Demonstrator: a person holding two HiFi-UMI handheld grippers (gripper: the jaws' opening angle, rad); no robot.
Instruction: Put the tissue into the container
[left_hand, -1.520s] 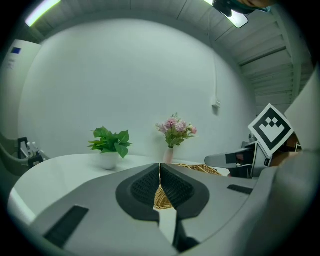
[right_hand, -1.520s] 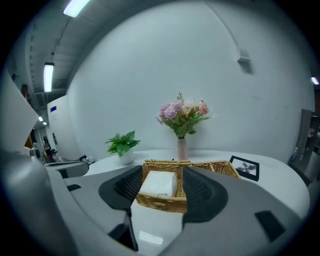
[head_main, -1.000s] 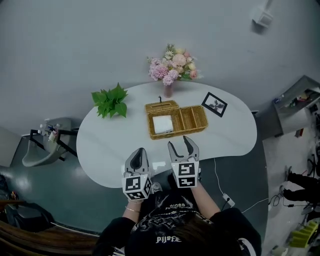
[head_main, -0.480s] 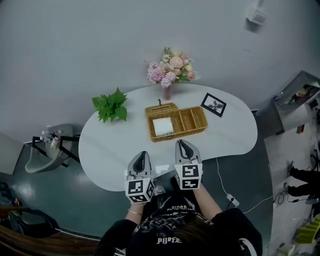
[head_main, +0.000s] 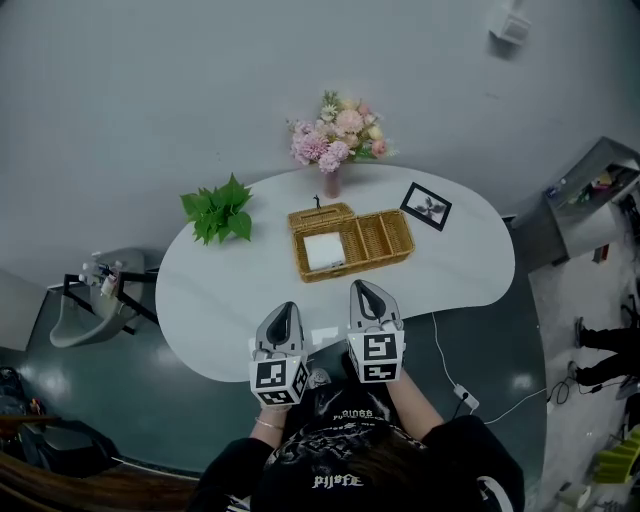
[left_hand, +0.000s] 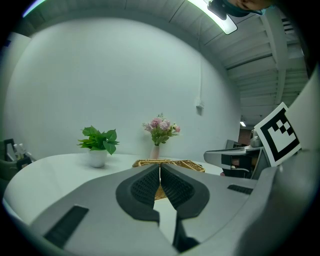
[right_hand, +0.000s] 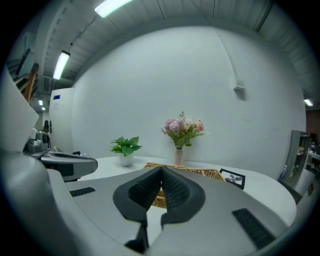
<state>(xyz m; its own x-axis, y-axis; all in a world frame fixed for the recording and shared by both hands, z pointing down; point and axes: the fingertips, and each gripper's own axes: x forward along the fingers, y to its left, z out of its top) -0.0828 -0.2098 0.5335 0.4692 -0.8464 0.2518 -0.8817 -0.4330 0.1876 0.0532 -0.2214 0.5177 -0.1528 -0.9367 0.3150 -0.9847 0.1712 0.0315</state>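
1. Two grey hand-held grippers sit side by side at the 6 o'clock edge of the white kidney-shaped table (head_main: 230, 285), both pointing toward 12 o'clock.
2. The left gripper (head_main: 284, 309) has its ribbed pads pressed together, with nothing caught between them.
3. The right gripper (head_main: 363, 288) has just been closing. Its pads now meet, with nothing between them.
4. The rectangular woven wicker basket (head_main: 390, 238) lies near the table's middle, at 12 o'clock from both grippers and well apart from them.
5. The white square tissue (head_main: 325, 250) lies flat in the basket's compartment at the 9 o'clock end. The compartments toward 3 o'clock show bare weave.
6. A smaller wicker section with a dark knob (head_main: 322, 214) adjoins the basket's 11 o'clock corner.
7. Around the table's far rim:
   - a green leafy plant in a white pot (head_main: 218, 207) at 10 o'clock;
   - a slim vase of pink flowers (head_main: 337, 142) at 12 o'clock;
   - a black-framed picture (head_main: 427, 207) at 2 o'clock.
8. A small pale patch (head_main: 322, 335) lies at the 6 o'clock edge between the grippers. I cannot tell what it is.
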